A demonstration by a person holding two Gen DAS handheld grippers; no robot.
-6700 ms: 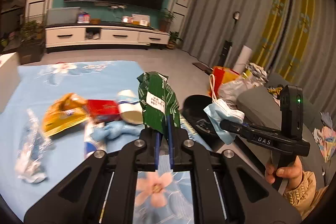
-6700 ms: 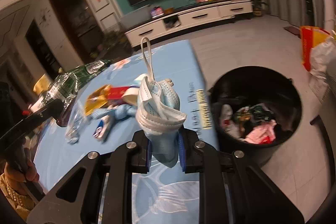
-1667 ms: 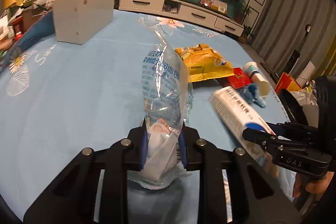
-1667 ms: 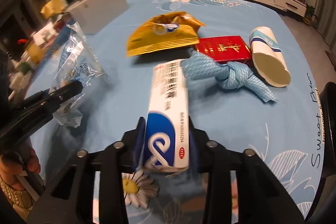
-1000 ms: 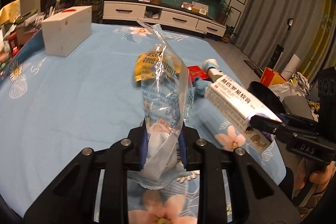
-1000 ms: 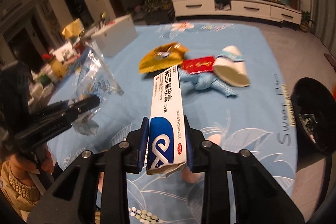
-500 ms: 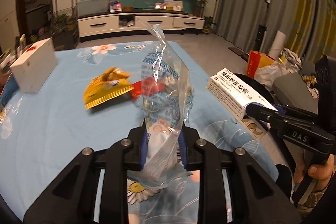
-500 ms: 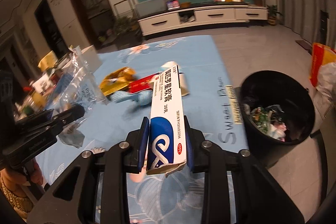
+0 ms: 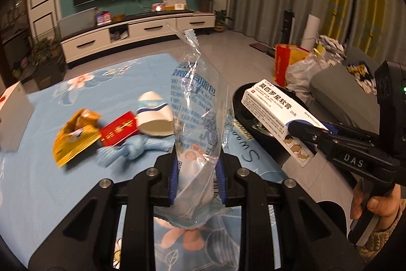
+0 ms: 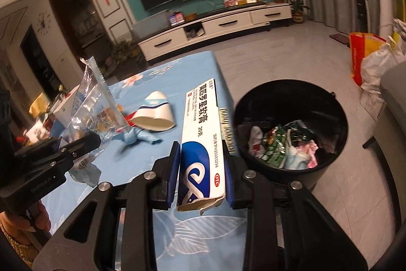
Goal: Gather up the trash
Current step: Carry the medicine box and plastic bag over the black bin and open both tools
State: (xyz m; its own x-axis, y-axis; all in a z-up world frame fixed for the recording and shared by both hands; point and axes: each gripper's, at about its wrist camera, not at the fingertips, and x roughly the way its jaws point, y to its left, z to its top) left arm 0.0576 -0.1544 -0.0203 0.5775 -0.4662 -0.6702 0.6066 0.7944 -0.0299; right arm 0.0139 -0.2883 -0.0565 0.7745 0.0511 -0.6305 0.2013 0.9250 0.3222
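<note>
My left gripper (image 9: 196,178) is shut on a clear plastic wrapper (image 9: 196,113) with blue print, held upright above the blue tablecloth (image 9: 38,177). My right gripper (image 10: 201,172) is shut on a white and blue ointment box (image 10: 201,131), held near the table's right edge. The box also shows in the left wrist view (image 9: 275,106), and the wrapper in the right wrist view (image 10: 95,108). A black trash bin (image 10: 291,123) with trash inside stands on the floor to the right of the table. It is partly hidden behind the box in the left wrist view (image 9: 239,98).
On the cloth lie a yellow snack bag (image 9: 74,133), a red packet (image 9: 118,131), a paper cup (image 9: 154,114) on its side and a knotted blue cloth (image 9: 132,147). A white box (image 9: 12,113) stands at the left. Bags (image 10: 368,60) sit on the floor beyond the bin.
Both grippers have swung right toward the bin with their loads. The bin now looks closer in the right wrist view, and the litter on the cloth has shifted left.
</note>
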